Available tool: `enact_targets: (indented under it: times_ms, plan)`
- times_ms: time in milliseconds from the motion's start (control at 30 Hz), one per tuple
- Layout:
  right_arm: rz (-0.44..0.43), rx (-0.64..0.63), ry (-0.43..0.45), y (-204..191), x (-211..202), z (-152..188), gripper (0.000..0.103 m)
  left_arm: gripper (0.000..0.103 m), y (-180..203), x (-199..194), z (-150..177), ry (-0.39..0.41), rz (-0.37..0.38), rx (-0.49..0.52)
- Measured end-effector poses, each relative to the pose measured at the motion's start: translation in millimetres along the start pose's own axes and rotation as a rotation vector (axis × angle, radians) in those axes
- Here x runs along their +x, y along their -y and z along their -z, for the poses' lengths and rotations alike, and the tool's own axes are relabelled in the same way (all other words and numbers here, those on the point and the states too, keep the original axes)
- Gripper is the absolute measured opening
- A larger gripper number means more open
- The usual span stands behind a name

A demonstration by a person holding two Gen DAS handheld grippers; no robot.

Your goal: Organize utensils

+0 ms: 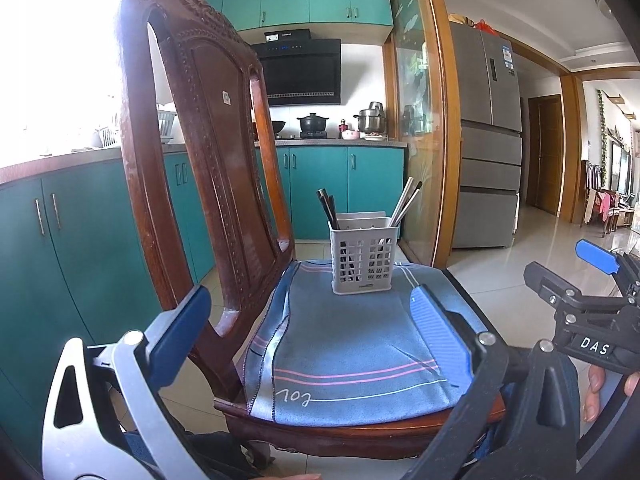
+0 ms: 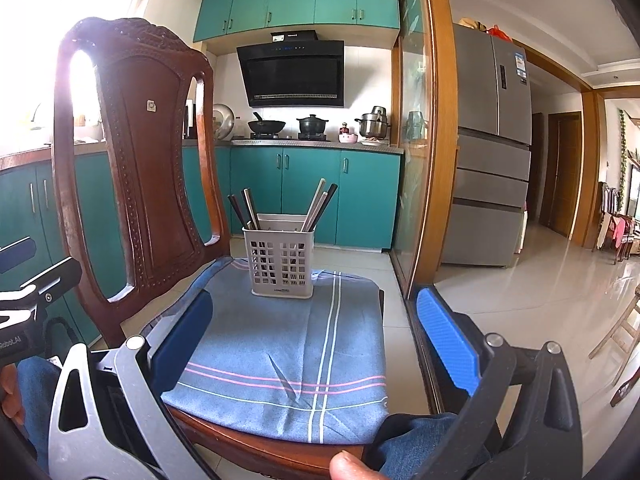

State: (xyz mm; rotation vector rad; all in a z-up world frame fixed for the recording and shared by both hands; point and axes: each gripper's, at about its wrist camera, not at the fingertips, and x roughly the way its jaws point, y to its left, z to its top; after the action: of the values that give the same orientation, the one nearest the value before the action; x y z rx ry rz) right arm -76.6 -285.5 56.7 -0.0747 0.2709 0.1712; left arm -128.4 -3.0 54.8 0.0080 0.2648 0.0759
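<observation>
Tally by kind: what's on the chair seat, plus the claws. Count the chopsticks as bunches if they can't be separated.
cloth: 1
basket: 1
chopstick bunches: 2, left bunch and right bunch, both standing in the basket; the sticks overlap, so no single count
claws: 2, left claw and right claw, both open and empty
Total: 6

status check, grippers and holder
Both grippers open, empty. Holder upright on cloth, chopsticks inside. Path clear.
</observation>
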Motion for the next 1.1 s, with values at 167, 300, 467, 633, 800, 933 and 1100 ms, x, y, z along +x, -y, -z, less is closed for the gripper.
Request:
enact_targets:
  times_ms: [167,300,467,633,800,933,1100]
  plan:
    - [-0.002,-0.005,0.002,0.6,-1.6,-1.2,0.1,0.099,1.0,0.1,-0.3,-0.002,0.006,0.003]
    - [-0.002,-0.004,0.0,1.0,-1.8,-1.4,0.1,0.099,2.3,-0.7,0.0,-0.003,0.008,0.004]
    - [-0.001,-0.002,-0.001,1.6,-1.8,-1.9,0.1,0.099,2.8,-0.9,0.1,-0.003,0.008,0.005]
    - [-0.002,0.002,0.002,4.5,-2.7,-1.6,0.1,0.099,3.7,-0.8,0.1,-0.004,0.009,0.007]
    - [-0.004,0.004,-0.001,6.0,-2.8,-0.3,0.1,0.099,4.1,0.9,-0.1,-0.006,0.011,0.008]
    - [-0.003,0.006,-0.003,6.0,-2.1,0.0,0.1,0.099,4.6,1.7,-0.2,-0.009,0.009,0.006]
    - [-0.002,0.007,-0.007,6.0,-1.3,0.8,0.1,0.099,3.7,3.1,0.2,-0.012,0.015,0.01]
